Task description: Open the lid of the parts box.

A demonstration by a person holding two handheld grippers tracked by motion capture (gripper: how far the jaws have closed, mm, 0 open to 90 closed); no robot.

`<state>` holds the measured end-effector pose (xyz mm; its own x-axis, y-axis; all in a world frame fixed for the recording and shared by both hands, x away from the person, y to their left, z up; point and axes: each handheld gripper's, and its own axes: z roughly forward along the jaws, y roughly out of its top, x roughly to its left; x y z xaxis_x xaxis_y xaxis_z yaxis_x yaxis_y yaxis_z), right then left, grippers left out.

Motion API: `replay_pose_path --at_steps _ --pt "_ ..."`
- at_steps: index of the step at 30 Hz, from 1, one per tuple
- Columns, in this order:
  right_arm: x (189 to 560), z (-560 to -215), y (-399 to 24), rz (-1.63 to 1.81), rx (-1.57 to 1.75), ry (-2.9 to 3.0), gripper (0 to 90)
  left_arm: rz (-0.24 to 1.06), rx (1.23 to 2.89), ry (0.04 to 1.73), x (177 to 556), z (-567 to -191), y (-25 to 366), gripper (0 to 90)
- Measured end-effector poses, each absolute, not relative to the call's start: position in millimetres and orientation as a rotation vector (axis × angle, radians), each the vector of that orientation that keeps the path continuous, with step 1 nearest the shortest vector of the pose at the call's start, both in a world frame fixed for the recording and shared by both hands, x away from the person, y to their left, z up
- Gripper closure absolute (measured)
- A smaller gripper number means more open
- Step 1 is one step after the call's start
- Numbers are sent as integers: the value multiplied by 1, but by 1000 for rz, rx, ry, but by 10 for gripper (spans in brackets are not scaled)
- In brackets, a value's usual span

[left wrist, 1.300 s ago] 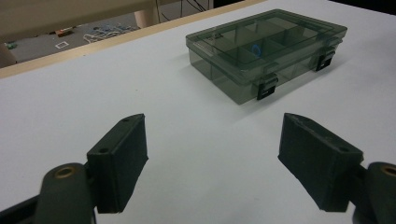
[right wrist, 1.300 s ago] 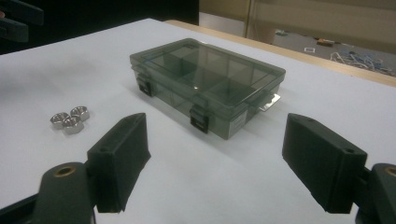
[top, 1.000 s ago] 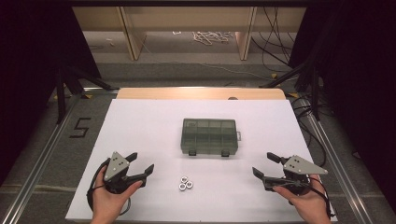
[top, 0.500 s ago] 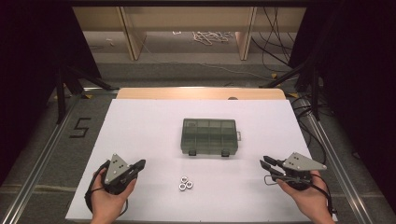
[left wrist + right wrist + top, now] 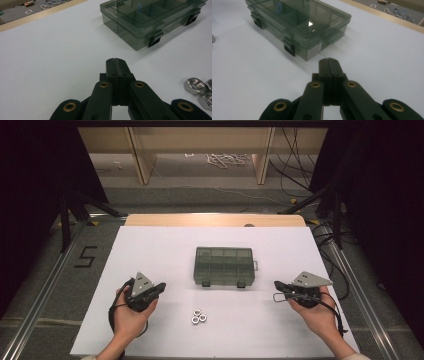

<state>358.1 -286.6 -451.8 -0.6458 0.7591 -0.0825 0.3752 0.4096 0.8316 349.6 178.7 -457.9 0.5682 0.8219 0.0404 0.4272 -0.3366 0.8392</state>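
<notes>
A smoky green compartment box lies shut at the middle of the white table, with two black latches on its near side. Three metal nuts huddle in front of it. My left gripper is held left of the nuts, pointing right toward the box, its jaws shut on nothing. My right gripper is held at the right, pointing left; its jaws have just closed and are empty. In the left gripper view, the shut tips face the box, with the nuts at the right. In the right gripper view, the shut tips face the box's corner.
The white sheet covers a wooden tabletop whose far edge shows. Metal rails run along both sides. Beyond the table are wooden shelf legs and cables on the floor.
Both grippers' jaws have gone from wide open to shut, with nothing between them. Both hands have moved a little away from the person, toward the box.
</notes>
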Motion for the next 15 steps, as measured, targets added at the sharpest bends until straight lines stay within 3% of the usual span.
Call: replay_pose_path --at_steps 6,15 --pt "384 -457 -269 1115 973 2242 900 585 2059 960 384 -466 155 900" --pt "402 -464 -252 1101 964 2286 900 574 2116 913 400 -471 133 900"
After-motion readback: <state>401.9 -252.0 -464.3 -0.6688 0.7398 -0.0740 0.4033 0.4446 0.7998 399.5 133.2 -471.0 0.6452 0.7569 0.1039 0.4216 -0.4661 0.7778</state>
